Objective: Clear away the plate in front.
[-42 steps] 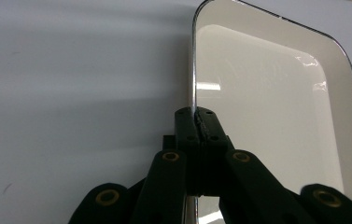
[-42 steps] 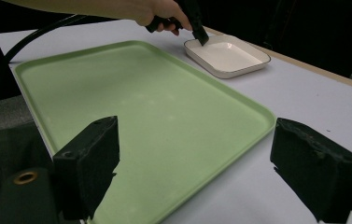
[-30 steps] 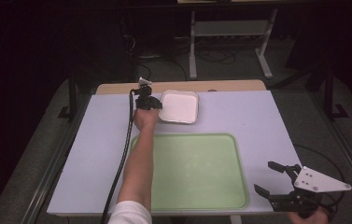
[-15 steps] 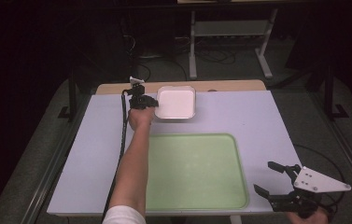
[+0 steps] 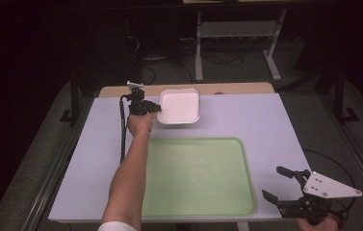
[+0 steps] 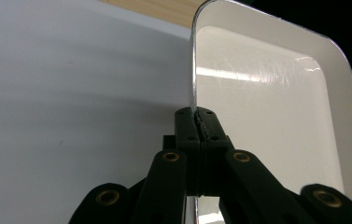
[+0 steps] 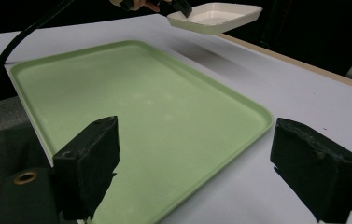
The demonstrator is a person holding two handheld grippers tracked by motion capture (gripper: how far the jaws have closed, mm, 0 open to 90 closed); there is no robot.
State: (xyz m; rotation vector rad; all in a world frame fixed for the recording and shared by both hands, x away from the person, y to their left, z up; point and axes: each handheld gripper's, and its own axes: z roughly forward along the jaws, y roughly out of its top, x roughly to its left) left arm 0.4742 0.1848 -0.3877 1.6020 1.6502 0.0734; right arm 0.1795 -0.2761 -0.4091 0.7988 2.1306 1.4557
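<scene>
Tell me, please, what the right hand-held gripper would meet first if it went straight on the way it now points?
Probably the green tray: the right hand-held gripper, jaws open and empty, points low across its near corner. The white dish in the left hand-held gripper lies much farther along and looks raised off the table.

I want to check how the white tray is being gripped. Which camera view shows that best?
The left gripper view: the left tongs are shut on the white tray, pinching its rim edge-on. The high view shows the whole tray at the far side of the table. The right gripper view shows it small, lifted above the table.
</scene>
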